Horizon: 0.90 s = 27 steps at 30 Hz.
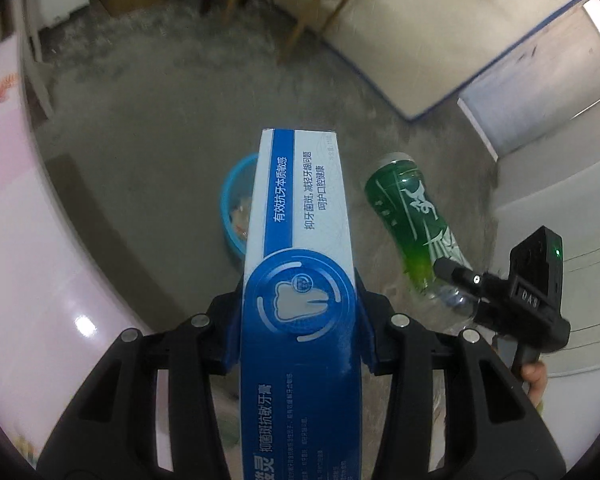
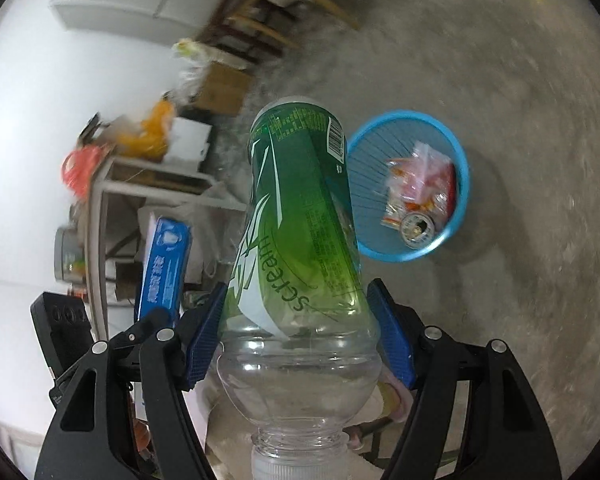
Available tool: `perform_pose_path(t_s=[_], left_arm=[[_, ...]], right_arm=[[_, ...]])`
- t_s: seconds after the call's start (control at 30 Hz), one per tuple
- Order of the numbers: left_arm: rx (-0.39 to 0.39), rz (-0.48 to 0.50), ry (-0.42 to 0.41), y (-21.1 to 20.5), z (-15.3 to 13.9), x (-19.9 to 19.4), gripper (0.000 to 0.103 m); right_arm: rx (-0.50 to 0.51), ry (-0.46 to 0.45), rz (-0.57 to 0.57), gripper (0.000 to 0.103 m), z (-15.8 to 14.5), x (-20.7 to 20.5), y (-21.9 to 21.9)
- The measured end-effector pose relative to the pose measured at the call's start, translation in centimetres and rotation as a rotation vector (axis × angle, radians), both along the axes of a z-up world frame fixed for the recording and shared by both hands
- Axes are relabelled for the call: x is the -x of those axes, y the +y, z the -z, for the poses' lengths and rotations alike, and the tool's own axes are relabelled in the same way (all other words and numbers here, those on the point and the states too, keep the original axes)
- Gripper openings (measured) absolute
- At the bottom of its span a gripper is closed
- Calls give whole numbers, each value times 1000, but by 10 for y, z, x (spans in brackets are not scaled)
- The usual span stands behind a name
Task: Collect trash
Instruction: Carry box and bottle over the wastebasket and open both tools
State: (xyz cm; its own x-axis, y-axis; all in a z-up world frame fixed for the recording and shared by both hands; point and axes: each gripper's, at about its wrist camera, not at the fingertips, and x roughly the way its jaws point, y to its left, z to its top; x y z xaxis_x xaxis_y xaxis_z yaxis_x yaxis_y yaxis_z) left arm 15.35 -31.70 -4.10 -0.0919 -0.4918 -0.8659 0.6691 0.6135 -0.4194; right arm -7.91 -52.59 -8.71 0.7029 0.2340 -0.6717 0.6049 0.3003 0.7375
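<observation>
**Both tongs loaded above the basket**

My left tongs [image 1: 300, 328] are clamped on a blue-and-white toothpaste box [image 1: 300, 240]. My right tongs [image 2: 300, 336] grip a green-labelled plastic bottle [image 2: 300, 220], cap end toward me. Beyond both, on the concrete floor [image 2: 520, 160], stands a blue basket [image 2: 458, 160] already holding wrappers [image 2: 420, 184] and a can [image 2: 417, 228].

Cardboard box [image 2: 222, 88] on concrete floor [image 1: 148, 128], wooden chair [image 2: 260, 32] nearby.
</observation>
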Motion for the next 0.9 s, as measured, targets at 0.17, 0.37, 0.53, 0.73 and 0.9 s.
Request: perform_pose_path(t_s=[0.17, 0.37, 0.53, 0.73, 0.9], left_arm=[[-16, 17, 3, -61, 26, -23, 65], [-19, -122, 1, -62, 31, -36, 75], [8, -97, -87, -31, -1, -20, 75], [72, -59, -184, 15, -47, 6, 75], [123, -86, -327, 87, -92, 28, 78]], right_arm=[[-10, 34, -4, 71, 42, -47, -41], [44, 172, -15, 80, 91, -73, -60], [91, 172, -29, 80, 90, -57, -49], [217, 143, -57, 80, 44, -32, -29], [439, 108, -148, 81, -22, -17, 5]])
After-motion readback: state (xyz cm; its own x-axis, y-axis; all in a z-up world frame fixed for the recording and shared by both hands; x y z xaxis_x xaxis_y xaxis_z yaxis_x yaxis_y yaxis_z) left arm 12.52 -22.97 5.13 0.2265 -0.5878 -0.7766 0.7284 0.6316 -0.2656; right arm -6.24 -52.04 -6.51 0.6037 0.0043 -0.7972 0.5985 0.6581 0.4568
